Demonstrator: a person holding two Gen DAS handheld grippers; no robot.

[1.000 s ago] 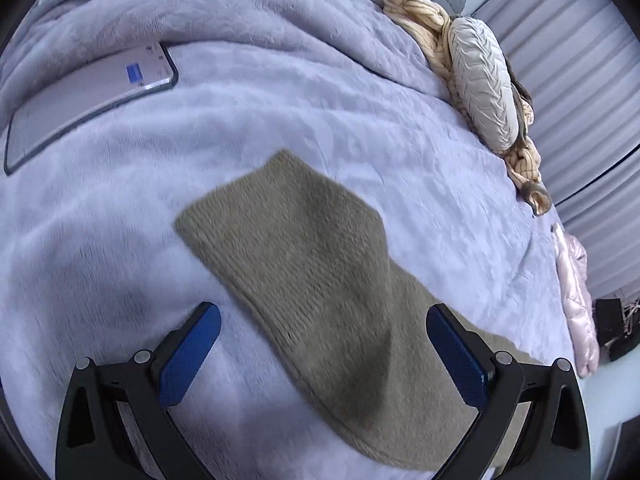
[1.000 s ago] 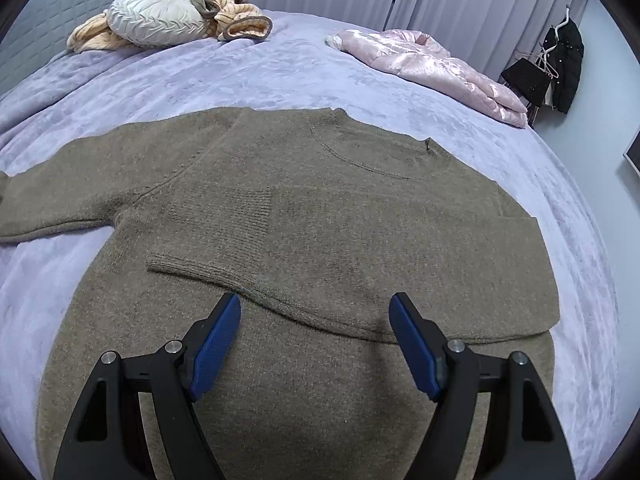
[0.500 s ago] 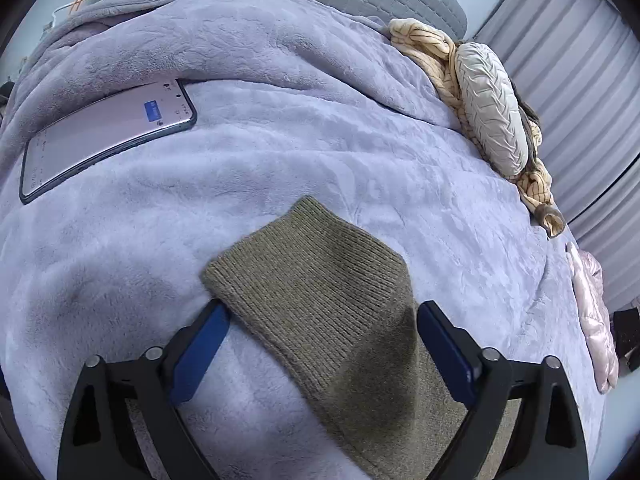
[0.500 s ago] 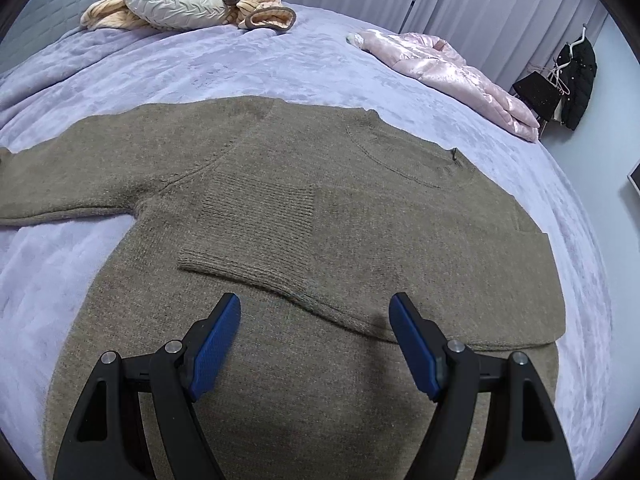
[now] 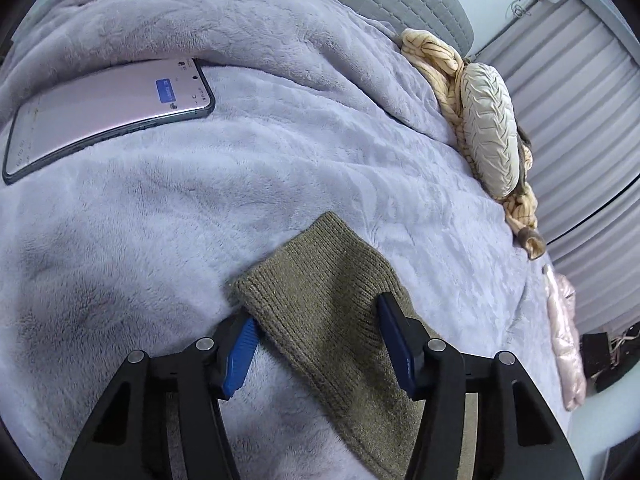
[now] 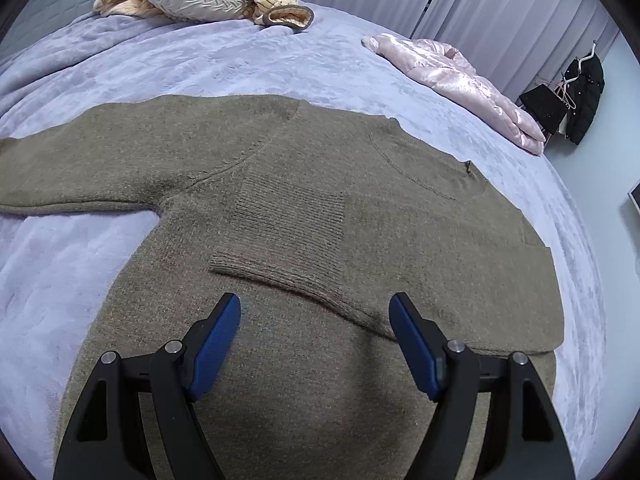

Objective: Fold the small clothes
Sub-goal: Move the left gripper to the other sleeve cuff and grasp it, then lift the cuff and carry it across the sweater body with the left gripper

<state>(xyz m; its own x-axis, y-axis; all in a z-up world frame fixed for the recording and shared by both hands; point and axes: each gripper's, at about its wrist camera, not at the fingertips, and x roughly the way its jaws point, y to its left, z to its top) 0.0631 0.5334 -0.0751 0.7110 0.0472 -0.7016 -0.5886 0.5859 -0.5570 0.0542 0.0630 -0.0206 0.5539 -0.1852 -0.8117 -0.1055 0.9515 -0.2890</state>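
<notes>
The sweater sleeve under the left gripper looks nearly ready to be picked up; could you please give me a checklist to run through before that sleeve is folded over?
1. Sleeve cuff between the left gripper jaws: ok; the jaws have just been closing around it.
2. Firm grip on the cuff: cannot tell; the left pad sits at the cuff's edge, the right pad over the knit.
3. Right gripper free: ok, jaws open above the sweater, holding nothing.
4. Other sleeve already folded across the chest: ok.
5. Sweater body flat: ok, no big wrinkles.
6. Phone away from the sleeve: ok, it lies apart on the blanket.
</notes>
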